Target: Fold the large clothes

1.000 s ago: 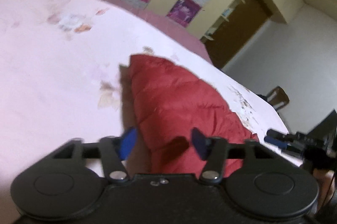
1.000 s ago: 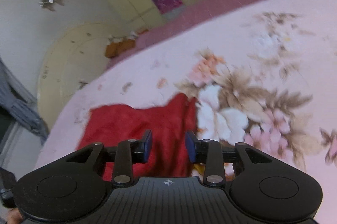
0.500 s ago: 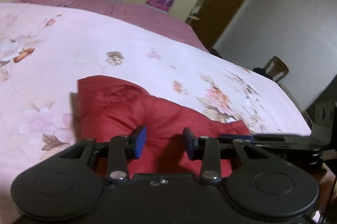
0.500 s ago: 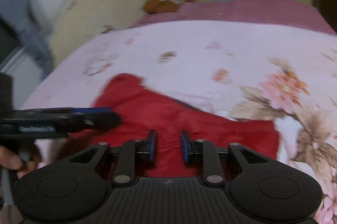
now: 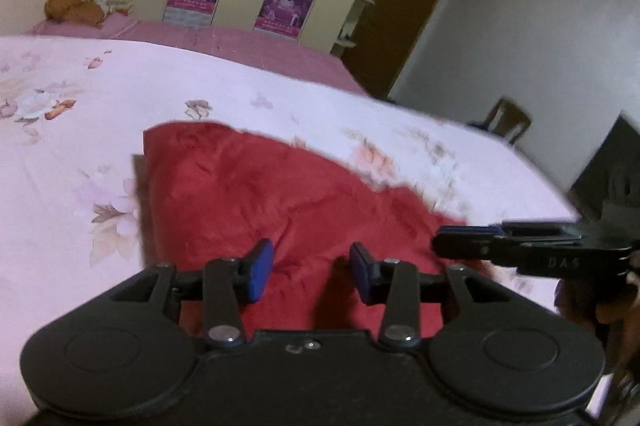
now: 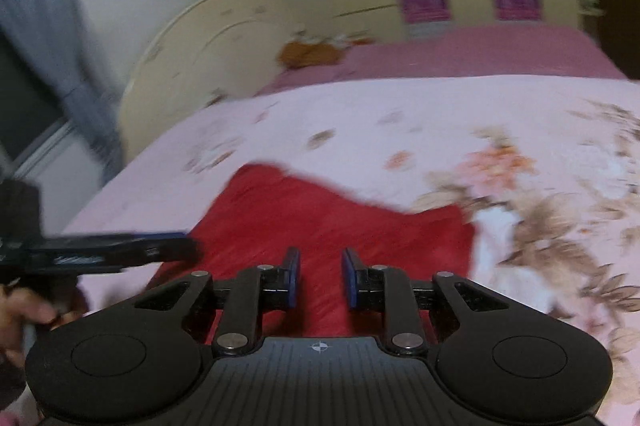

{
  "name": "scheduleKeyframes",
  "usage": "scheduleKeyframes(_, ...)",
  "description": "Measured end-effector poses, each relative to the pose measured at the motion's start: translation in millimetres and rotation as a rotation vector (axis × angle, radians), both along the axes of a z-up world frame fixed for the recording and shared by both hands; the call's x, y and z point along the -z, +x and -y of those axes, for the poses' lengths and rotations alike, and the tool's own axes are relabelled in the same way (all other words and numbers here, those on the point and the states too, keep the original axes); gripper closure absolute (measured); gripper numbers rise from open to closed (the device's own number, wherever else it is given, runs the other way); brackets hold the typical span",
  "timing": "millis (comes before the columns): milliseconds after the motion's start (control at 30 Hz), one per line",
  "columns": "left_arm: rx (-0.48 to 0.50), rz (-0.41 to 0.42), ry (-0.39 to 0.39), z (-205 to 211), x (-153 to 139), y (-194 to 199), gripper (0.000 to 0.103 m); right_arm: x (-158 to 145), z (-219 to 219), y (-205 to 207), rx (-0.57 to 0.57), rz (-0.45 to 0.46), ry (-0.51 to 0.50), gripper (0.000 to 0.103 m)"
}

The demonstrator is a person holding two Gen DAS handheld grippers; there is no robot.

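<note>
Now both tools are spread w/ nothing pinched: left tool (image 5: 311, 272), right tool (image 6: 319, 278). Red jacket (image 5: 256, 201) on bed (image 5: 120, 85) looks puffy, soft, prob slippery; I'd grab near-edge corners.

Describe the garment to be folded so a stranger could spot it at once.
Look at the bed with the pale pink floral cover. Near its front edge, just ahead of both grippers, lies a puffy jacket. It is the only solid red thing on the cover.

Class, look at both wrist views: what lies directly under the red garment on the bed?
The red garment lies on a pale pink floral bedspread, which shows all around its edges. Whatever sits beneath the garment's middle, or between its layers, is covered and cannot be seen.
</note>
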State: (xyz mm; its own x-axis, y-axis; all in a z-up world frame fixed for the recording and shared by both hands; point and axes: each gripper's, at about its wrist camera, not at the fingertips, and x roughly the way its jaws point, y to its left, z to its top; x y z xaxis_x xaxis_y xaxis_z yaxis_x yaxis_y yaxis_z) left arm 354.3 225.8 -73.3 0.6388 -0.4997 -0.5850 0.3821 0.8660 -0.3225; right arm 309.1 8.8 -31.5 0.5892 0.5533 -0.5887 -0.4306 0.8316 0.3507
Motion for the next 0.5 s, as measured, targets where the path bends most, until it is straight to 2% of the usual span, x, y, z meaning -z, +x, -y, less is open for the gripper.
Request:
scheduleKeyframes(67,-0.005,0.026,0.066,5.6,8.7,-2.3,0.06,13.9,-5.9,1.3,0.008,-0.006,-0.06,0.079)
scheduleKeyframes(200,-0.036,0.038,0.069,1.9,12.4,-4.3,0.06,36.1,27.6,4.7,0.179,-0.055,-0.064,0.079)
scheduleKeyframes(267,-0.042,0.043,0.074,1.5,12.4,-7.1,0.06,41.6,36.5,2.8,0.212,-0.06,-0.107,0.079)
scheduleKeyframes(333,-0.046,0.033,0.071,0.3,9.6,-8.3,0.062,44.1,45.1,3.0,0.248,-0.087,-0.108,0.079)
scheduleKeyframes(400,-0.045,0.034,0.064,-2.5,-1.3,-15.1,0.062,35.2,53.3,-1.0,0.275,-0.099,-0.085,0.079)
scheduleKeyframes(500,-0.01,0.042,0.029,-7.3,-17.1,-39.9,0.062,-6.1,56.2,-27.6,0.229,-0.019,-0.013,0.079)
